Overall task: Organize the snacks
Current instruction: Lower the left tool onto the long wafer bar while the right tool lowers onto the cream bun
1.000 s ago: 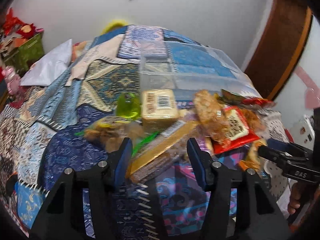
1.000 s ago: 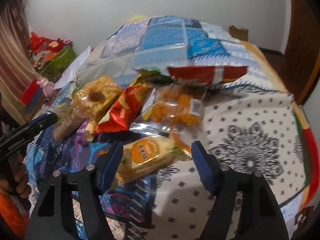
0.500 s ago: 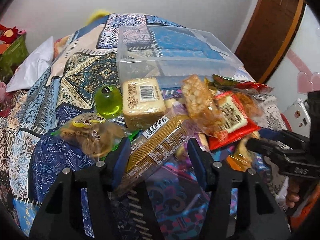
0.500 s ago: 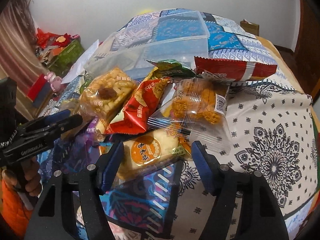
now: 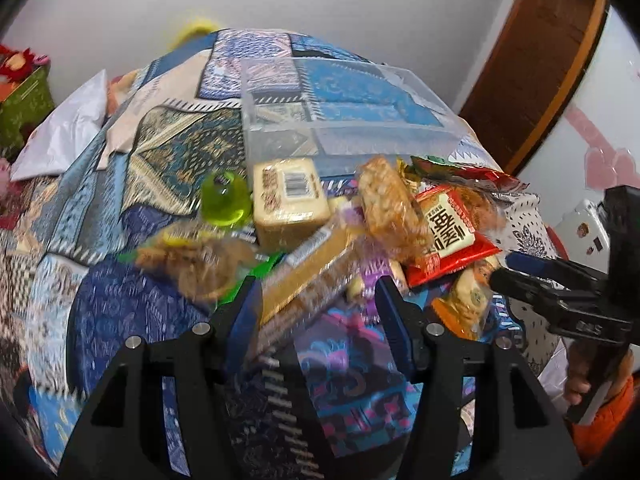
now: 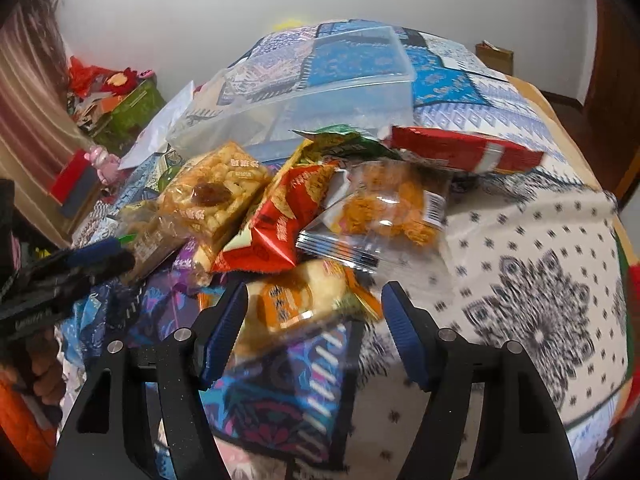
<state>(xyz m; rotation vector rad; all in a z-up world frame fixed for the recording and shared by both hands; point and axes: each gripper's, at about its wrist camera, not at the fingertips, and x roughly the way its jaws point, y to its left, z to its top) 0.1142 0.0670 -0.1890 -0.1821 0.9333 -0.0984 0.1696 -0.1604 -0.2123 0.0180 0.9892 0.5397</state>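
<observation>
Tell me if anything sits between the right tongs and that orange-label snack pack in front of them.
Nothing visible does. The right tongs are open, and the orange-label pack already lies between their tips. The clear packet of orange snacks lies just past it, before the clear plastic bin.

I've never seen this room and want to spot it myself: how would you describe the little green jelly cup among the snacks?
Find the clear plastic bin on the patterned bedspread; the snack pile lies just in front of it. At the pile's left edge, beside the pale yellow cake block with a barcode, sits the jelly cup. It alone is translucent lime green and dome-shaped; its neighbours are wrapped packets.
</observation>
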